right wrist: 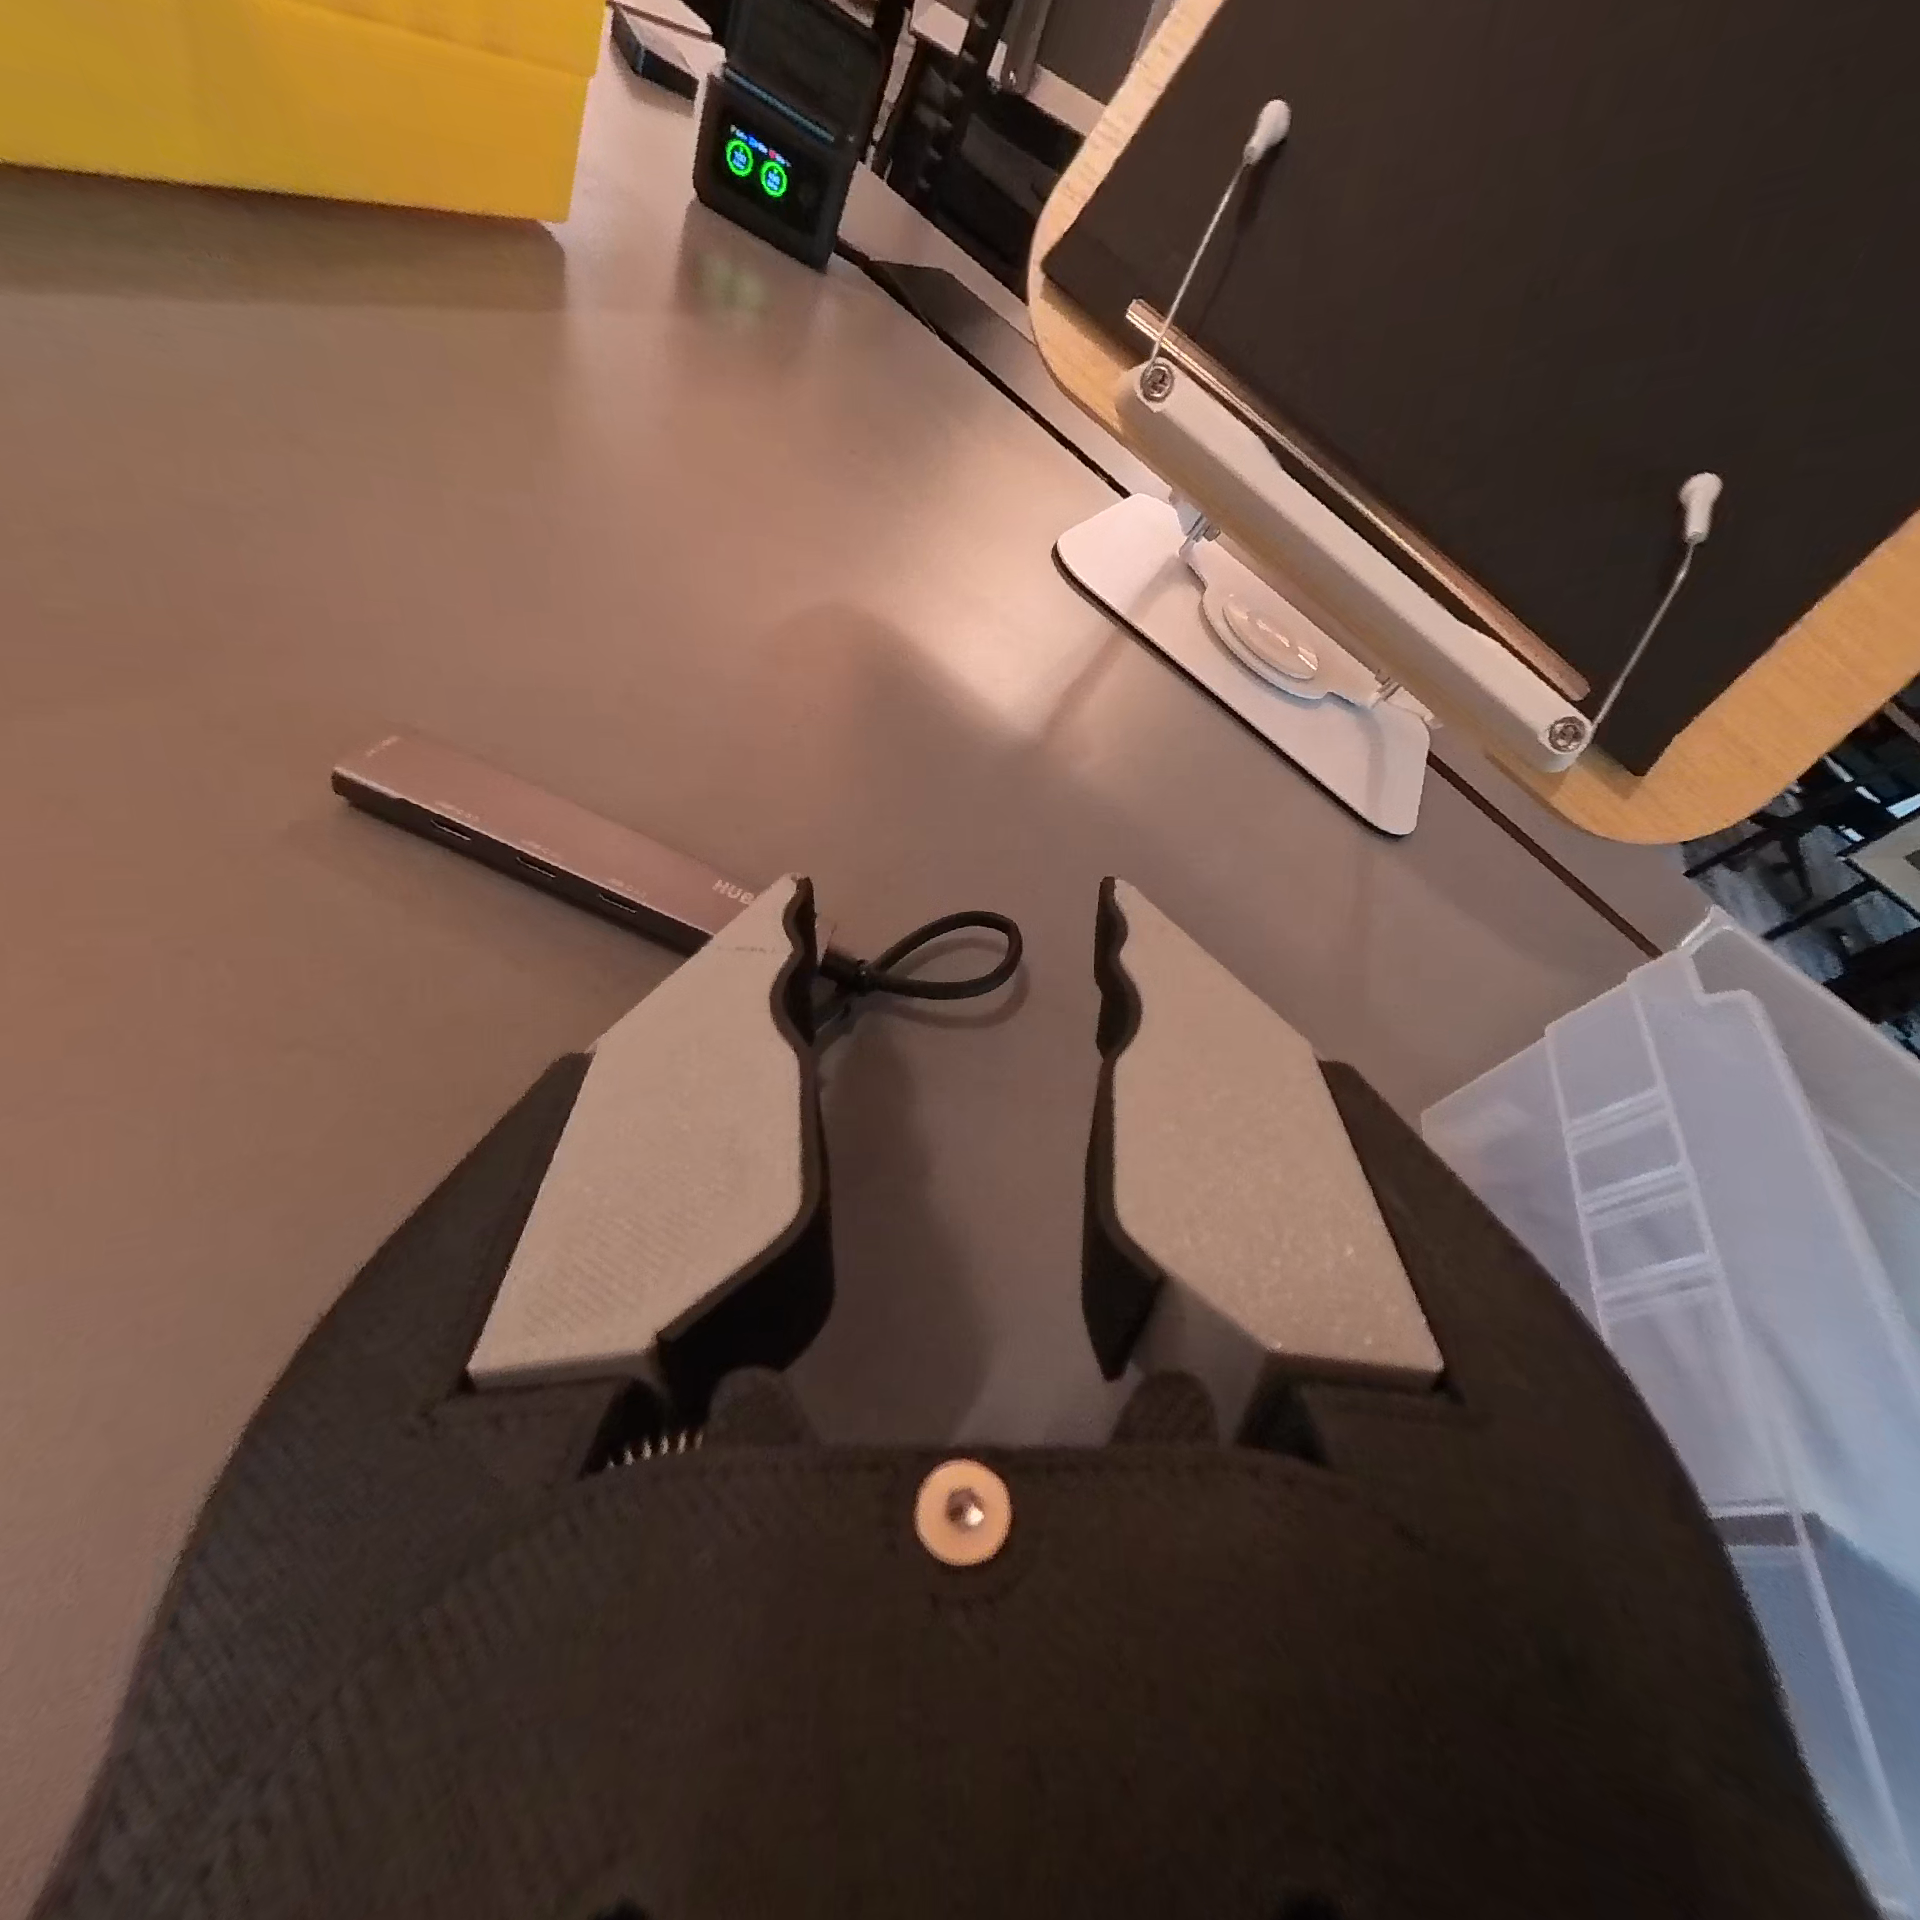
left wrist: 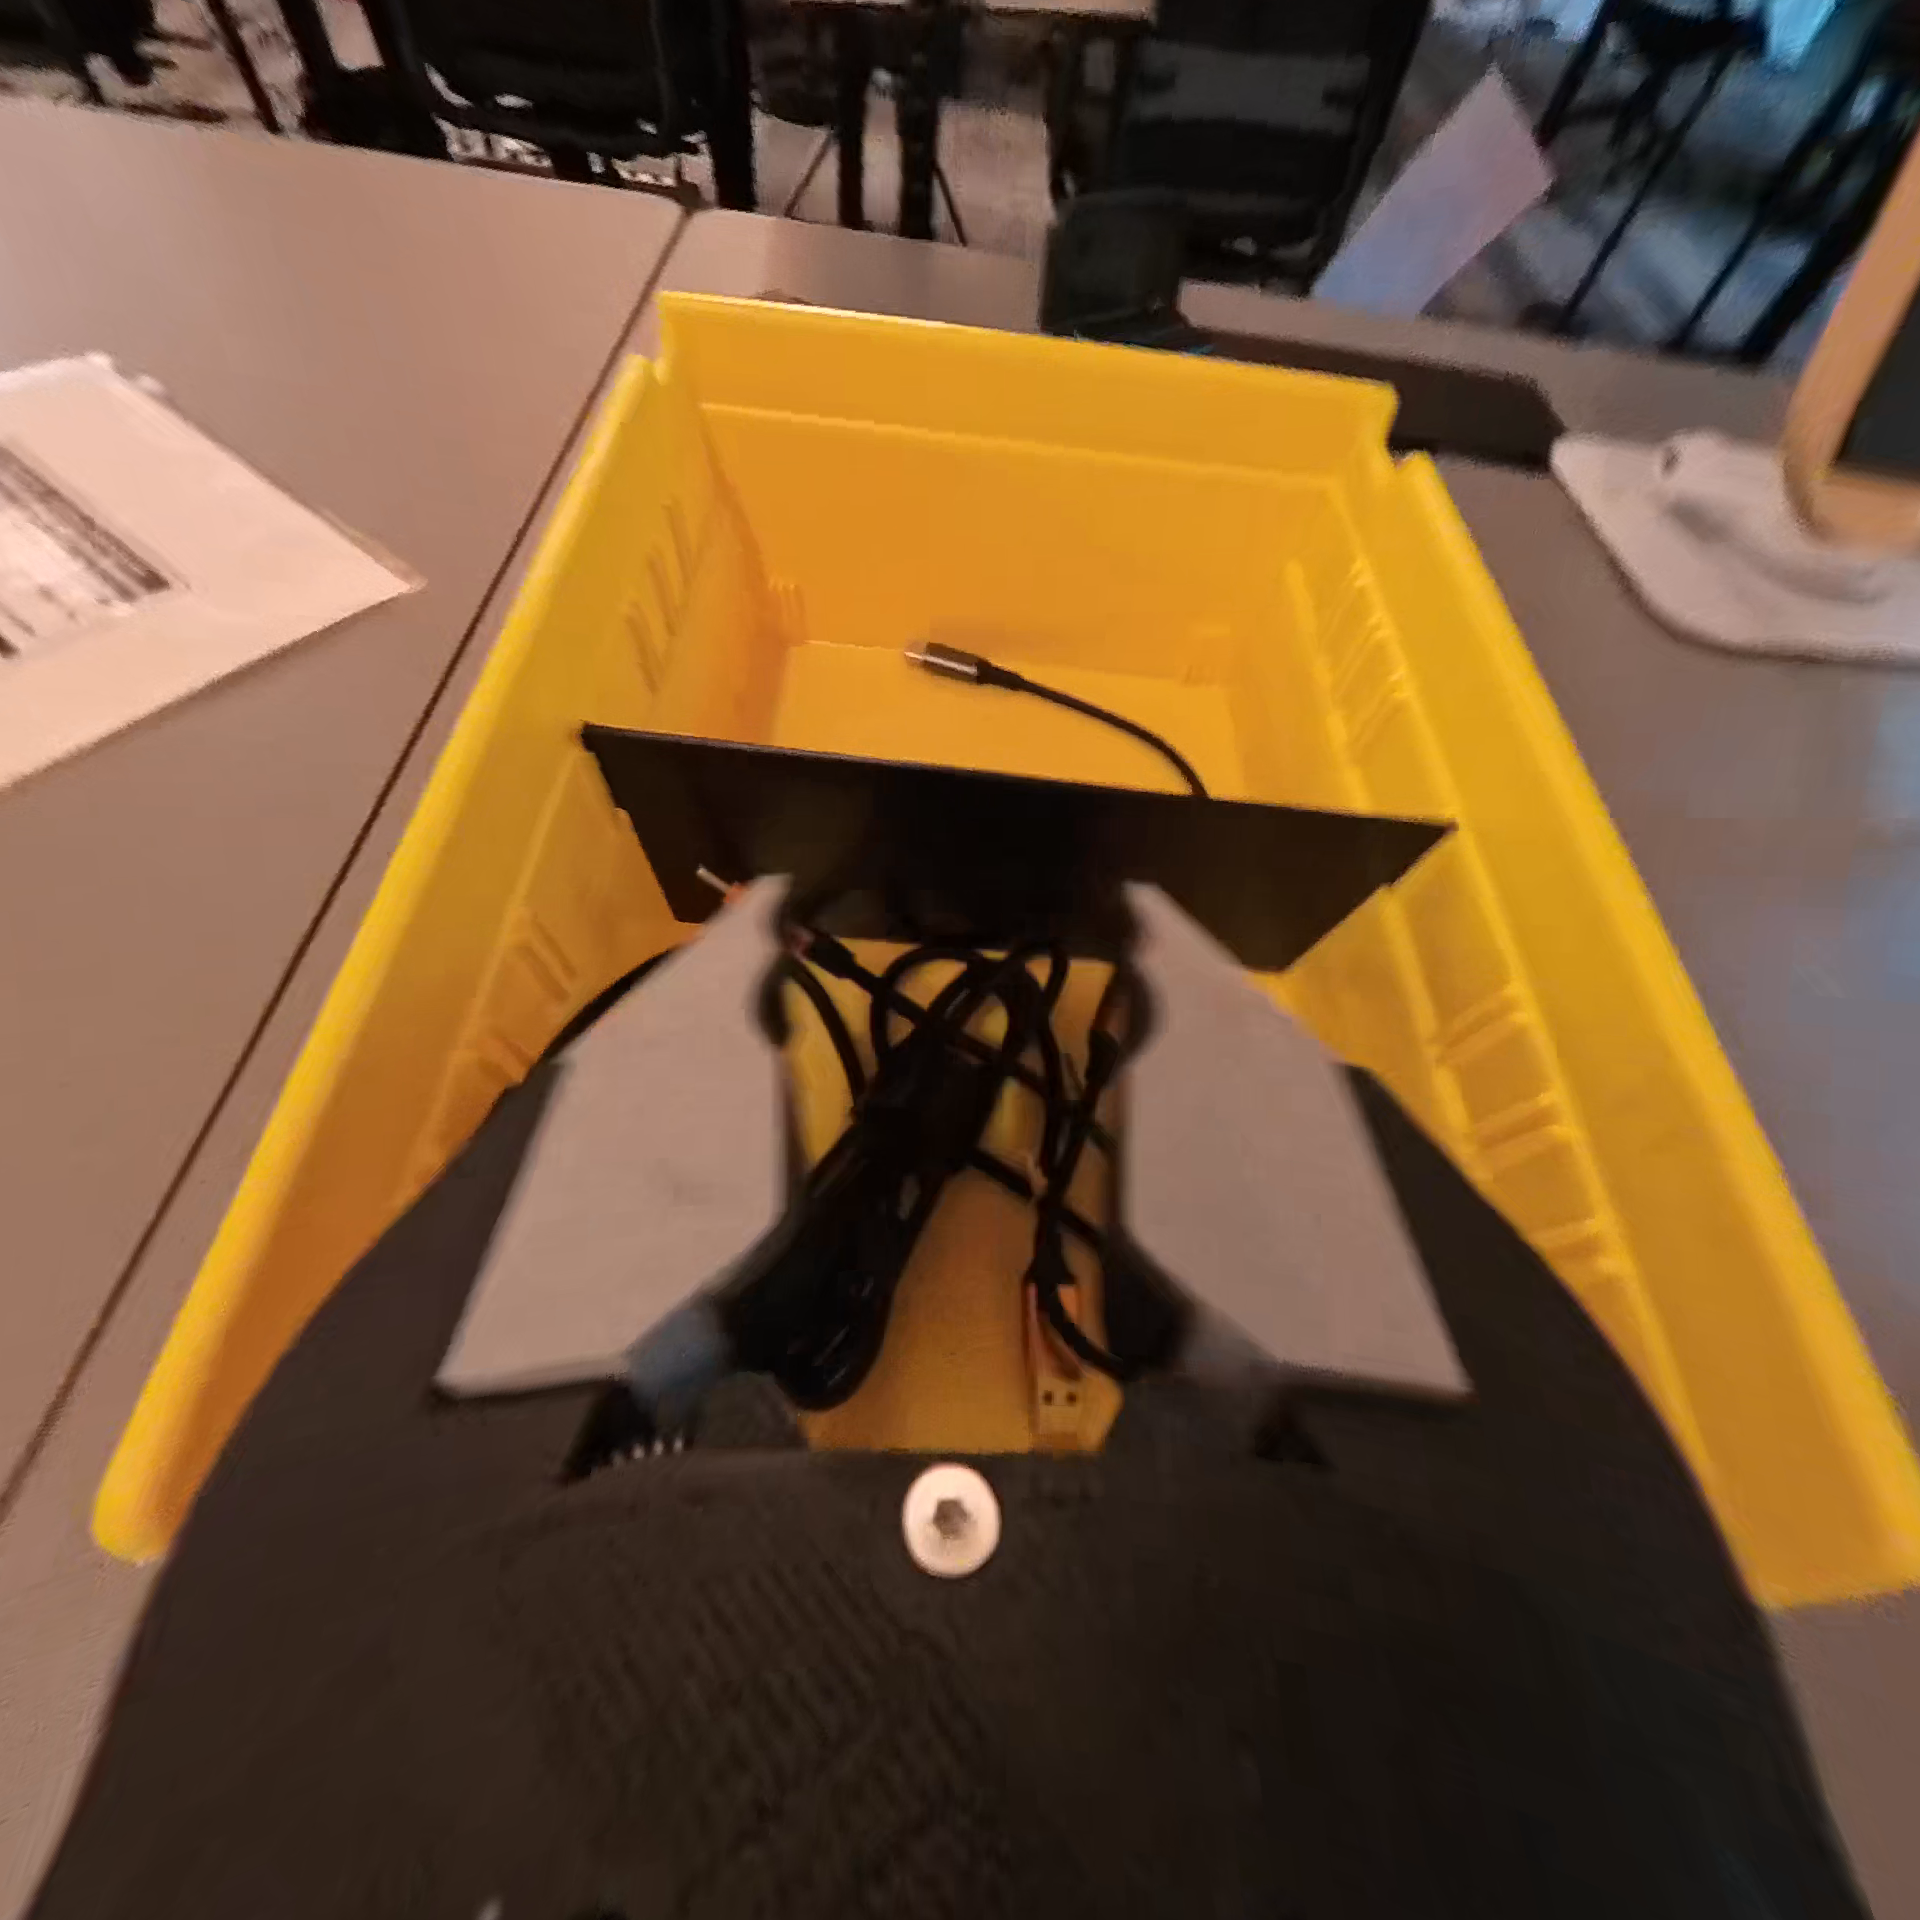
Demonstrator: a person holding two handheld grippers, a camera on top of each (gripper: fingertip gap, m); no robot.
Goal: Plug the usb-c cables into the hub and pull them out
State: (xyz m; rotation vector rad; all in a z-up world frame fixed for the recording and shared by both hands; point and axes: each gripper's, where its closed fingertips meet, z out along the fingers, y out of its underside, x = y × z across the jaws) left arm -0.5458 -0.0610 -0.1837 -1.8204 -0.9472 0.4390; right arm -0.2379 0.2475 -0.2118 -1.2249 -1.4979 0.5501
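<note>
In the left wrist view my left gripper hangs open over a yellow bin. A tangle of black cables lies in the bin's near compartment, below and between the fingers, and nothing is gripped. A black divider crosses the bin. One cable's metal plug lies in the far compartment. In the right wrist view my right gripper is open and empty, low over the table. A grey hub lies flat just left of the left fingertip. Its short black cable loop lies between the fingers.
A clear plastic box stands at the right. A dark board on a white stand stands behind right. A small device with a lit screen stands at the back. A printed sheet lies left of the bin. My hands' fingertips stand some 45 centimetres from each other. The grey hub is closer to my right gripper, around 7 centimetres from its tips; the left tips are 35 centimetres off.
</note>
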